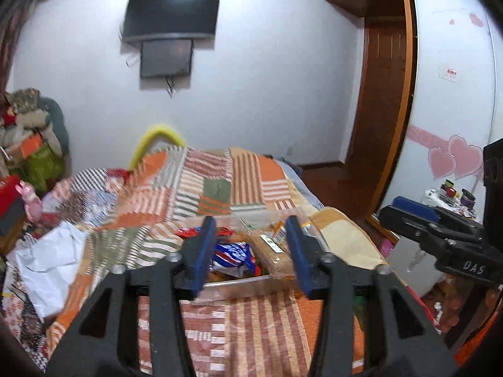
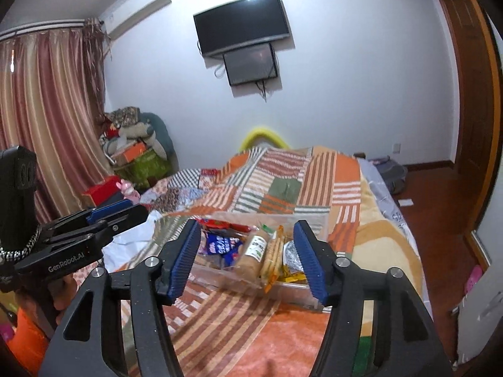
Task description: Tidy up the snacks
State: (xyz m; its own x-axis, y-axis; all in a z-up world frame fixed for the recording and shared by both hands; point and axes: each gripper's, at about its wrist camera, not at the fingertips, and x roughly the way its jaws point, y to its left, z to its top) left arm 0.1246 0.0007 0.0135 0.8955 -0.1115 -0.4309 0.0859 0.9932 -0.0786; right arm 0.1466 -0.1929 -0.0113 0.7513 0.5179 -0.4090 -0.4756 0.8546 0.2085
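Our left gripper (image 1: 251, 251) and right gripper (image 2: 248, 259) both hang released, fingers (image 1: 204, 251) apart and grasping nothing. Beyond them the clear box (image 2: 292, 292) of snacks (image 1: 234, 254) rests on the bed's patchwork quilt (image 1: 204, 185).

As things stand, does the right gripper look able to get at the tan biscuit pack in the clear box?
Probably yes. The right gripper is open with nothing between its pads, and the biscuit pack stands in the open-topped clear box straight ahead on the bed, with nothing over it.
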